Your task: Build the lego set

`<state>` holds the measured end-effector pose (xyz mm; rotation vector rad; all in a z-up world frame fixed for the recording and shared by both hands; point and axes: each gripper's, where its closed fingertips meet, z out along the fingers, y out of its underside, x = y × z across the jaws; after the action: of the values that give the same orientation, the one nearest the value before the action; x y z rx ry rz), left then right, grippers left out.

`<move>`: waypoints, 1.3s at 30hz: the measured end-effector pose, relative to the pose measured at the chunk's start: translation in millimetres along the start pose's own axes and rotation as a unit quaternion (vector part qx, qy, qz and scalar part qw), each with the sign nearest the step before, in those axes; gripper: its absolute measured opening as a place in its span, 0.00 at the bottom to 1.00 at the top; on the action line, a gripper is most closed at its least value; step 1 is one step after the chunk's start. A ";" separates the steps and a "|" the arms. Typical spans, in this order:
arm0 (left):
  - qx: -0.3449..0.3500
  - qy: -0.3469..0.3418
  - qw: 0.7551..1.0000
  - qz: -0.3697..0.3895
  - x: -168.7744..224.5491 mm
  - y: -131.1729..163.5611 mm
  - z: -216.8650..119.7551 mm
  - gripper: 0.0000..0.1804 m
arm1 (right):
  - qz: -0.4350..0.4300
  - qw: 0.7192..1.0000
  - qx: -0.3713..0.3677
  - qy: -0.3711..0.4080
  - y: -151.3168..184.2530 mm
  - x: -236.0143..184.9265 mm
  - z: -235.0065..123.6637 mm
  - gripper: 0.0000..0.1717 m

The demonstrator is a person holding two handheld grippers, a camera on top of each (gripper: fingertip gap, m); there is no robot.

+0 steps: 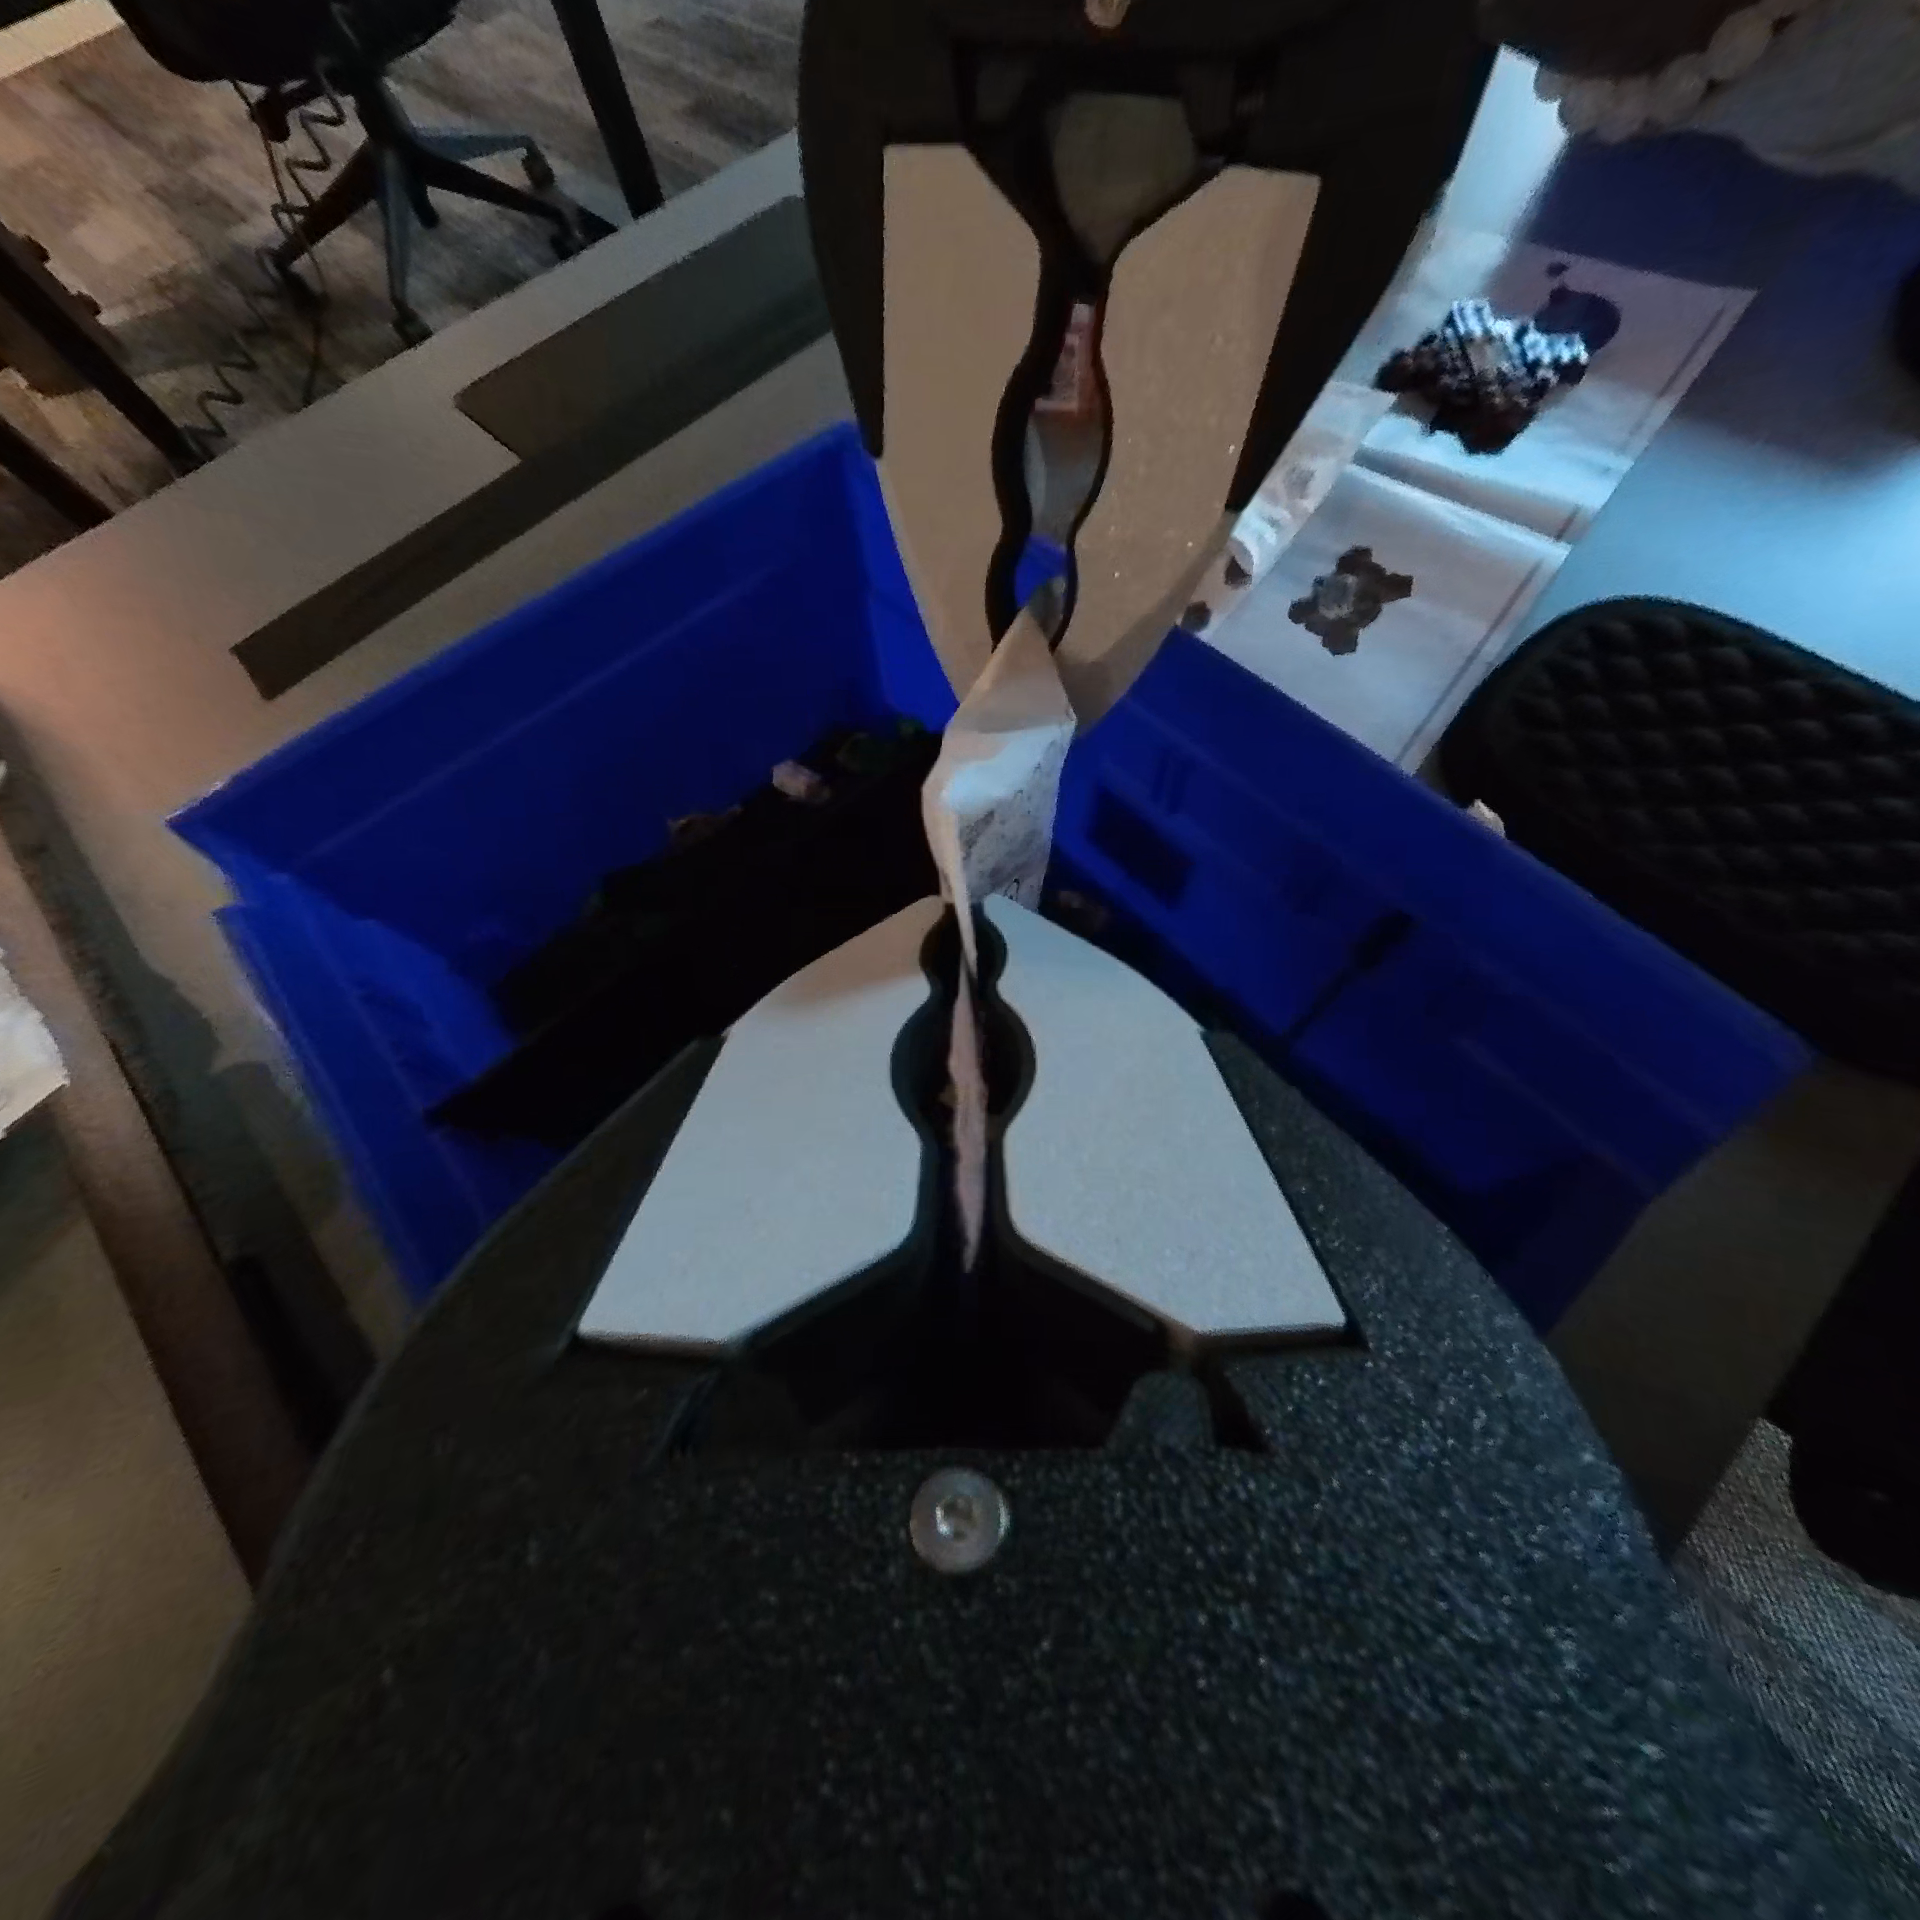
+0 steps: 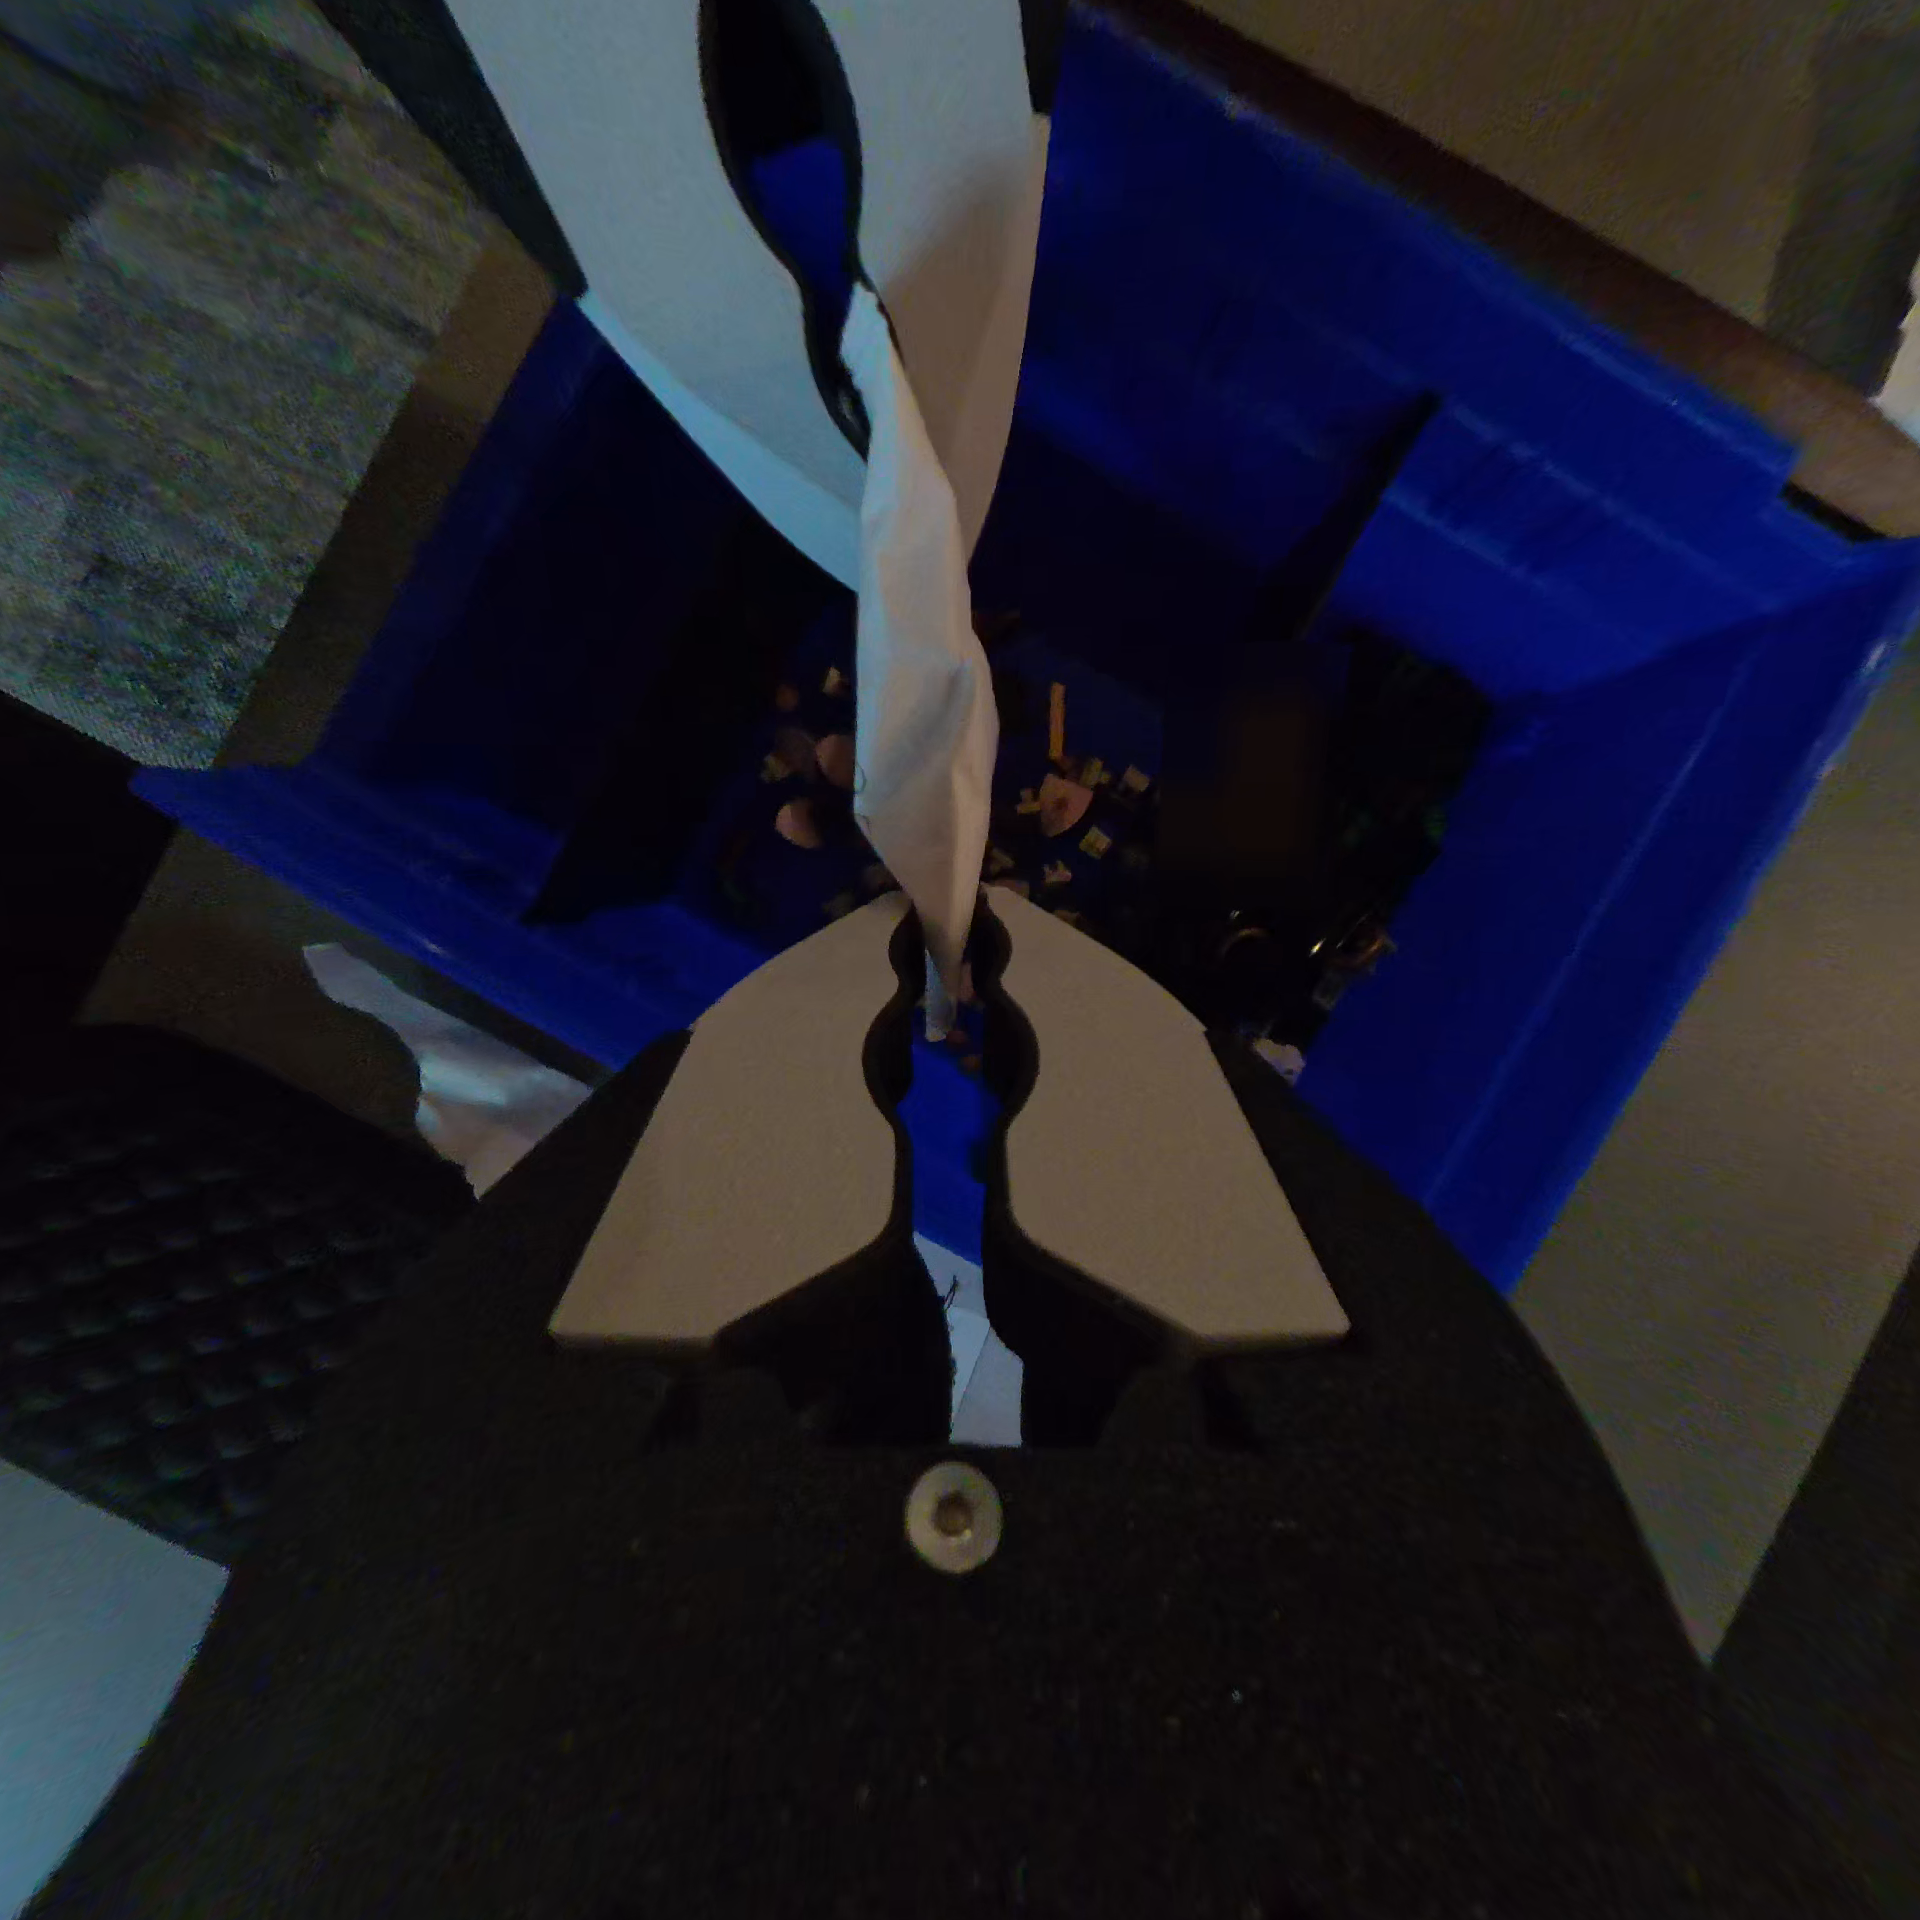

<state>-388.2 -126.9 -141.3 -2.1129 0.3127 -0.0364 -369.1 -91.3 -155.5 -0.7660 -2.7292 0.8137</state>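
Note:
Both grippers hold one twisted piece of white paper [image 1: 997, 790] over an open blue bin [image 1: 540, 748]. My left gripper [image 1: 961, 914] is shut on the paper's near end; the strip runs back between its pads. The right gripper [image 1: 1039, 623] comes in from the top of the left wrist view and pinches the other end. In the right wrist view, my right gripper [image 2: 951, 904] is shut on the white paper [image 2: 925, 665], and the left gripper [image 2: 862, 312] holds its far end at the top. The blue bin [image 2: 1558, 644] lies below, with small scraps [image 2: 1070, 800] on its floor.
A grey table [image 1: 312, 499] stands behind the bin. Printed sheets [image 1: 1455, 499] and a black-and-white patterned object [image 1: 1486, 358] lie at the upper right. A black mesh chair [image 1: 1714, 810] is at the right, also at the lower left of the right wrist view [image 2: 187, 1247]. An office chair base [image 1: 416, 177] stands at the far left. The gap from one gripper's tips to the other's is roughly 5 cm.

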 end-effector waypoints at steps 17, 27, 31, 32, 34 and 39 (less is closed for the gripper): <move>0.054 0.000 0.998 -0.014 2.9 -12.5 -5.9 0.11 | -0.031 0.999 0.032 0.011 -4.6 -2.5 -11.3 0.00; 0.020 0.002 1.000 -0.010 4.9 -2.7 6.1 0.12 | -0.016 1.000 0.009 -0.006 5.9 -6.1 -5.6 0.03; 0.029 0.027 0.999 -0.002 12.9 -4.7 6.8 0.04 | -0.024 1.000 0.008 -0.012 8.0 -10.1 -2.0 0.00; 0.029 0.032 0.999 -0.002 14.7 -4.9 7.4 0.00 | -0.023 0.999 0.018 -0.014 5.8 -11.0 -1.6 0.00; 0.018 0.034 0.999 0.004 16.1 -2.3 9.0 0.00 | -0.015 0.999 0.023 -0.021 5.5 -12.0 0.2 0.00; 0.009 0.027 1.000 0.007 14.4 -2.8 11.3 0.00 | -0.001 1.000 0.011 -0.029 11.0 -11.5 6.7 0.08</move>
<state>-372.0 -119.6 -146.4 -2.0947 0.3590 -0.0886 -356.9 -92.5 -167.5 -0.7467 -2.7666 0.8773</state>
